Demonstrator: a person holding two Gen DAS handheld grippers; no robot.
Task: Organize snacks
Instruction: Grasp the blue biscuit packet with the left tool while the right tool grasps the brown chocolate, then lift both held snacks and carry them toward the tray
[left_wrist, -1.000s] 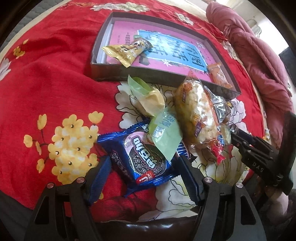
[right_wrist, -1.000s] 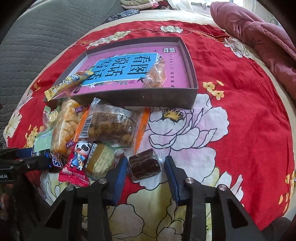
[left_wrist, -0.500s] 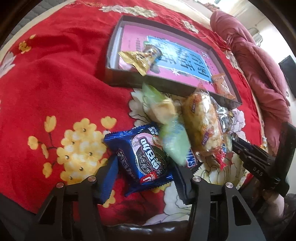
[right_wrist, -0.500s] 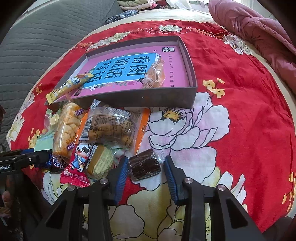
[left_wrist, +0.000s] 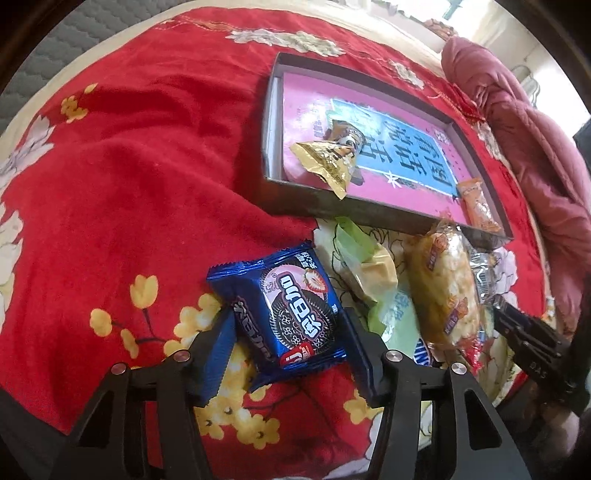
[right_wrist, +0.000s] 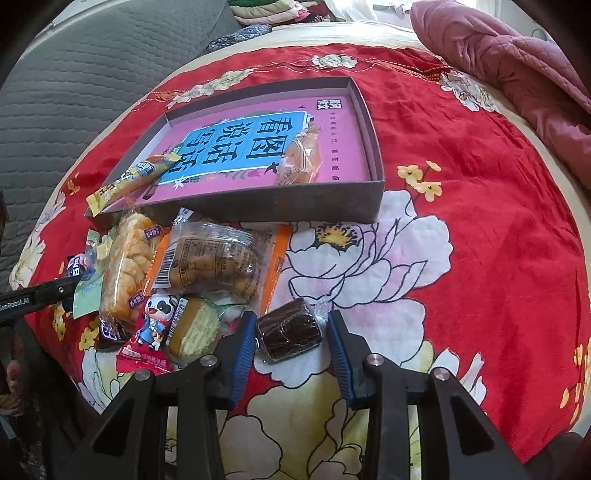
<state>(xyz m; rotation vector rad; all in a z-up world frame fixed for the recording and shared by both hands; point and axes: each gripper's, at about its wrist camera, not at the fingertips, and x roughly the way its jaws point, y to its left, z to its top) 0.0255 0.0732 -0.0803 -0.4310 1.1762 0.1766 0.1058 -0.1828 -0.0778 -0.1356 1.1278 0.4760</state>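
Note:
My left gripper (left_wrist: 286, 332) is shut on a blue Oreo packet (left_wrist: 286, 308) and holds it above the red cloth, left of the snack pile. The shallow grey box (left_wrist: 295, 194) with a pink and blue bottom holds a gold packet (left_wrist: 328, 157) and an orange packet (left_wrist: 476, 206). My right gripper (right_wrist: 291, 339) straddles a dark brown wrapped cake (right_wrist: 290, 330) that lies on the cloth; the pads sit close beside it, and I cannot tell whether they touch it. The box also shows in the right wrist view (right_wrist: 325, 205).
Loose snacks lie in front of the box: a green packet (left_wrist: 364, 273), a yellow puffed snack (left_wrist: 443, 291), a clear bread packet (right_wrist: 214, 258) and a red cartoon-cow packet (right_wrist: 155, 332). A pink quilt (right_wrist: 517, 62) lies at the right, a grey cushion (right_wrist: 74, 85) at the left.
My left gripper closed on the Oreo packet, lifted it and drew it left, away from the green packet. My right gripper's jaws narrowed a little around the brown cake.

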